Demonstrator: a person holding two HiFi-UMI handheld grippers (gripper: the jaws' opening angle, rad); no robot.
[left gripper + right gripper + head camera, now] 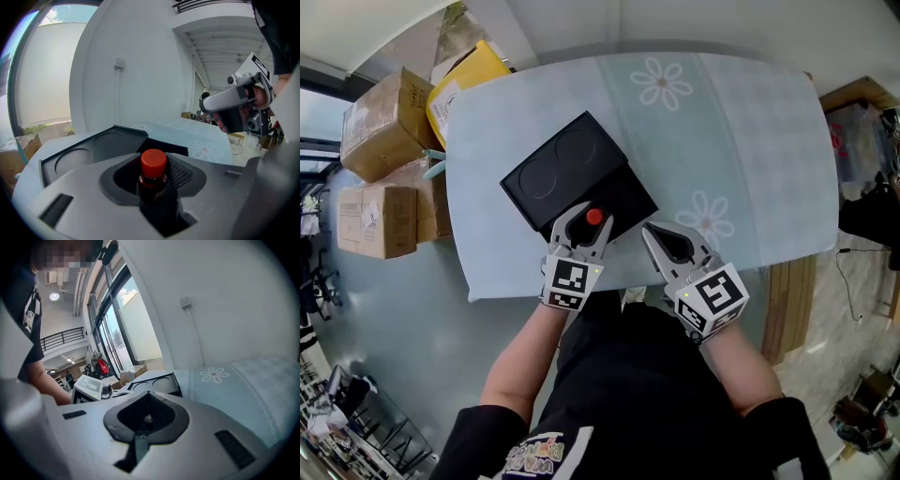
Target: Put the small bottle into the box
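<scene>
Standing upright, small bottle (153,174) clamped between left gripper (584,223) jaws; right gripper (653,234) jaws closed, empty.

Table (750,141): cloth bare right of and beyond the black box (623,192); open passage there. Box lid (558,169) lies open on the far left side. Left gripper (586,217), closed on the small bottle (594,217), occupies the box's near edge. Right gripper (649,231), jaws together, just beside the near right corner. Cardboard boxes (380,122) crowd the floor left of the table
</scene>
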